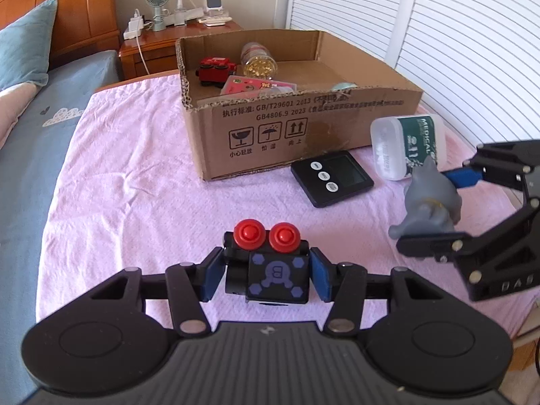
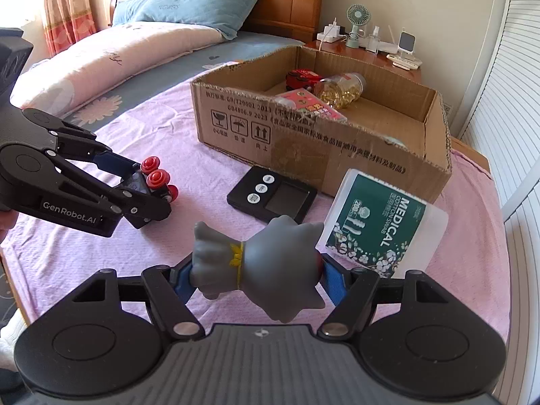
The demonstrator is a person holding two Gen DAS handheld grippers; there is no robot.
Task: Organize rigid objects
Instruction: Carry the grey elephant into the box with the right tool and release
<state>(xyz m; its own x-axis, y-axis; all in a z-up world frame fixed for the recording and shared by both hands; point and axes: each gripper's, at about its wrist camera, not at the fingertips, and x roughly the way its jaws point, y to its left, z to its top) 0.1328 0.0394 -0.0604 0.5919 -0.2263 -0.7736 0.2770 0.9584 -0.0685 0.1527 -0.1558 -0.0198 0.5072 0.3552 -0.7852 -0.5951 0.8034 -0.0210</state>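
Indoors, a wrinkled pink bedsheet (image 1: 135, 168) — open brown cardboard box (image 1: 303, 125) at twelve o'clock; left gripper (image 1: 266, 275) clamps a black red-wheeled toy (image 1: 270, 263), right gripper (image 2: 256, 278) grips a grey rubber figurine (image 2: 270, 263) — face hidden.

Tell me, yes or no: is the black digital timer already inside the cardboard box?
No: the black digital timer lies flat on the pink cloth, outside the cardboard box and just in front of its printed wall.

Home bedroom: bed (image 2: 141, 54), nightstand (image 1: 162, 47).
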